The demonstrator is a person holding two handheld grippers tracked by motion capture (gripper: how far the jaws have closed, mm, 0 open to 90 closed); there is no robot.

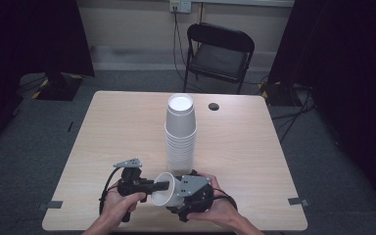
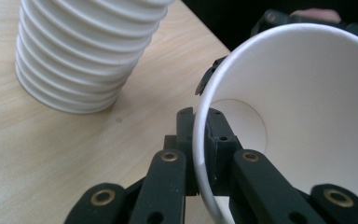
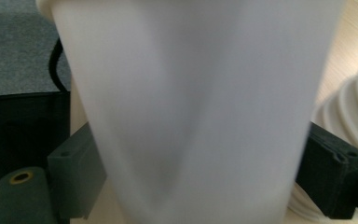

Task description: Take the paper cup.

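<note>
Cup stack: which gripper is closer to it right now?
Right. The right gripper sits just below the base of the cup stack, jaws around the loose cup. The left gripper pinches that cup's rim, farther left.

The left gripper (image 2: 200, 140) comes up from the bottom middle of the picture, and its two black jaws pinch the thin rim of a white paper cup (image 2: 307, 102), one jaw inside the cup and one outside. The cup lies on its side at the right, with its open mouth facing us so its round bottom shows. At the upper left a stack of white cups (image 2: 84, 51) stands on the light wooden table (image 2: 37, 158), a little apart from the gripper.
</note>
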